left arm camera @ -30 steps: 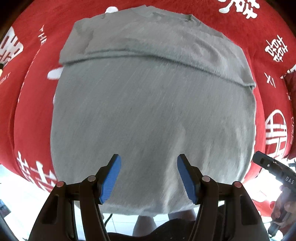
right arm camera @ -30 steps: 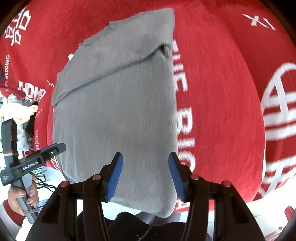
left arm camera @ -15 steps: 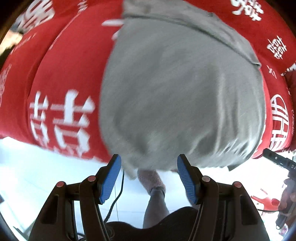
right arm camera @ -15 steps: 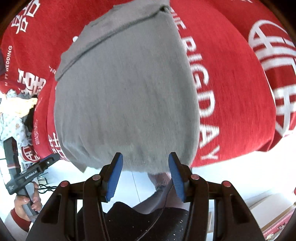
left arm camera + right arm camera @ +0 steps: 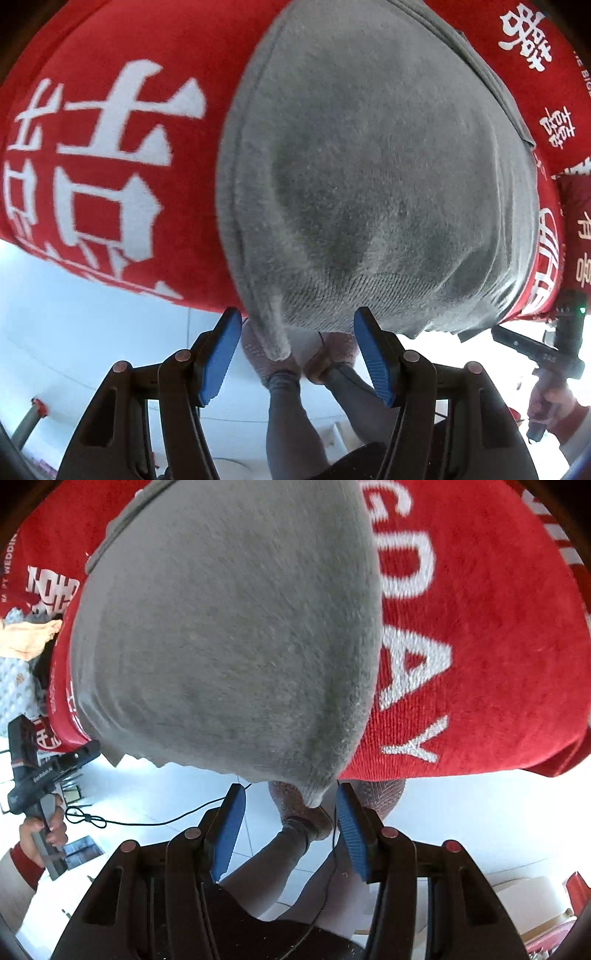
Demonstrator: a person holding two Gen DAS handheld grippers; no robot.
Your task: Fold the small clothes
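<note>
Left wrist view: both grippers (image 5: 295,354) (image 5: 288,825) gape below fuzzy grey knit garment (image 5: 369,177) on red cloth (image 5: 110,110)

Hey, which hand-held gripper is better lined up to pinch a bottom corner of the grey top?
Both are open. The left hand-held gripper looks slightly better placed: a corner of the grey top hangs between its fingers.

Shirt (image 5: 369,177) laid on the cloth (image 5: 110,147), its near edge hung over the cloth's front edge, left gripper (image 5: 295,350) and right gripper (image 5: 290,819) held just before its two near corners
</note>
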